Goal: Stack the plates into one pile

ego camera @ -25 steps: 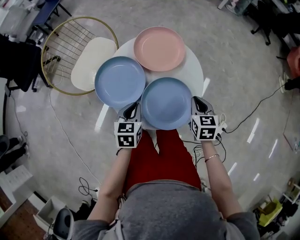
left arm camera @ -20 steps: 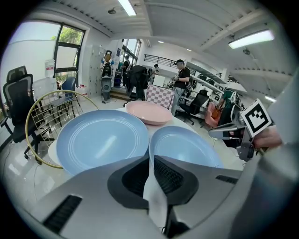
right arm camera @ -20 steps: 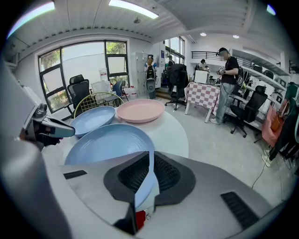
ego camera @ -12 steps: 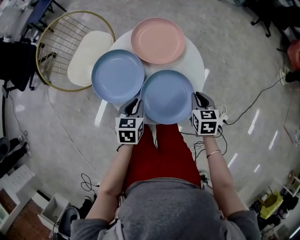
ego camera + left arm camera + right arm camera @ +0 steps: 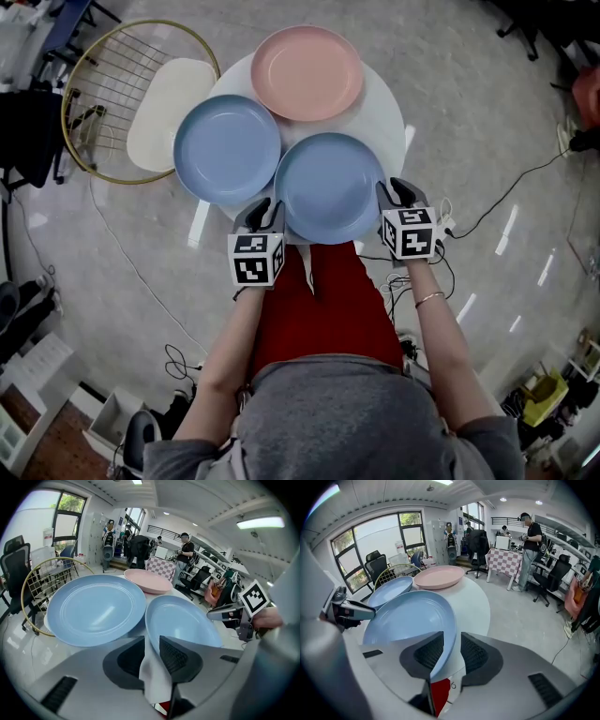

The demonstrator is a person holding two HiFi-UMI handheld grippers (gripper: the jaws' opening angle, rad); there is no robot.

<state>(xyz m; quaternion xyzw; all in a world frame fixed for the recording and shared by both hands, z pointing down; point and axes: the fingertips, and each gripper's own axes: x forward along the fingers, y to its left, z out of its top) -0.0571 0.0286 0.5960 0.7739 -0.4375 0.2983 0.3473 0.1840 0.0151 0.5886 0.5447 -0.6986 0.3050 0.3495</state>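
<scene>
Near blue plate (image 5: 330,187) sits mid-frame at the lower edge of the white bench (image 5: 382,112). Left gripper (image 5: 151,644) fingers have just been opening, with the rim loose between them. Right gripper (image 5: 451,641) fingers are apart around the opposite rim too.

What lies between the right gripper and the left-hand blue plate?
The other blue plate, whose rim stands between the right gripper's jaws; the head view shows it best.

Near plate (image 5: 330,186) right of left plate (image 5: 227,148); far plate (image 5: 307,72) behind.
</scene>
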